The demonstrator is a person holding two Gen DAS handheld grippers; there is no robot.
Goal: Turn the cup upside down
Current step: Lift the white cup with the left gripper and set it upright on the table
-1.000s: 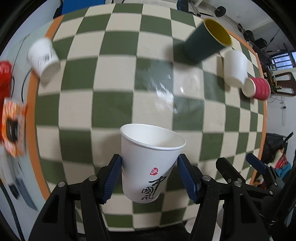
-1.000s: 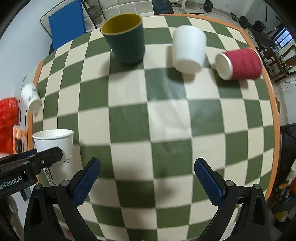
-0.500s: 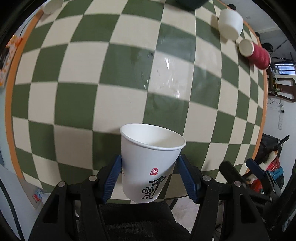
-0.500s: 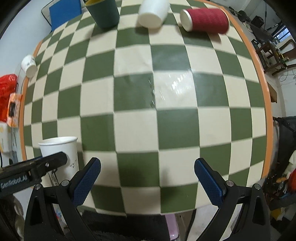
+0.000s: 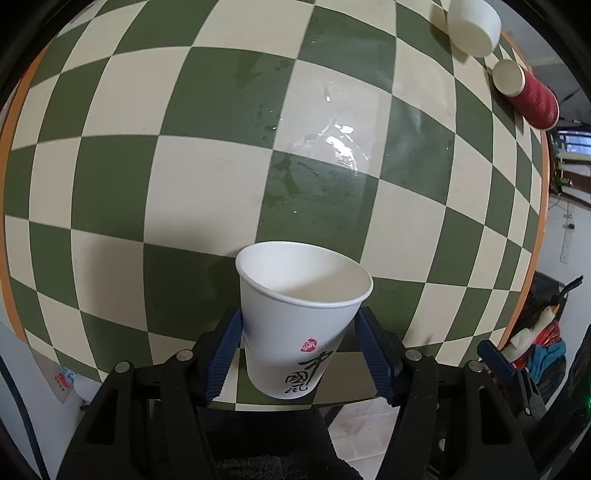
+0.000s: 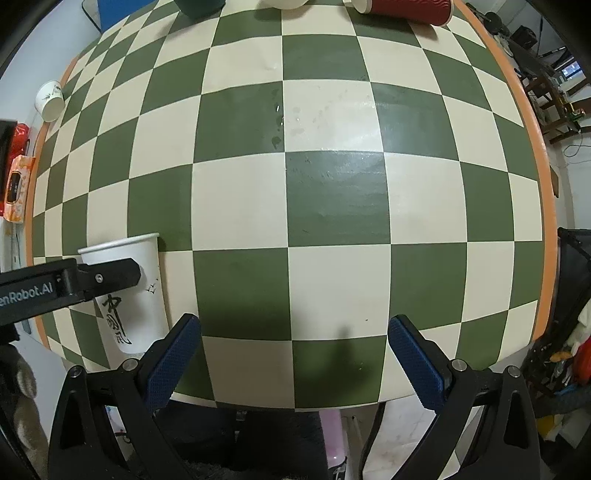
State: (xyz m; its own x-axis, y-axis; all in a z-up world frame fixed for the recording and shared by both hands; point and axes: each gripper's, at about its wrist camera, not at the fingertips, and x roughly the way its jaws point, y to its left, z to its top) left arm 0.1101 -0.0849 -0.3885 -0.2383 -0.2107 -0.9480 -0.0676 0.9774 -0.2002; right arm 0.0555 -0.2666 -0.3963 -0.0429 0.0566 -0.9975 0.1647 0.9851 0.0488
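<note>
Paper cup (image 5: 301,332), light and easily crushed, is pinched mid-wall by the left gripper (image 5: 301,354); gentle pressure is advised. The right gripper (image 6: 293,362) is spread wide.

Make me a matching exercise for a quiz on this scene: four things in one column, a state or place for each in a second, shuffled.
1. printed paper cup
2. red ribbed cup
3. right gripper
4. orange packet

A. lying on its side
B. open, holding nothing
C. upright in the left gripper
D. off the table's left edge

Pairs: 1-C, 2-A, 3-B, 4-D
</note>
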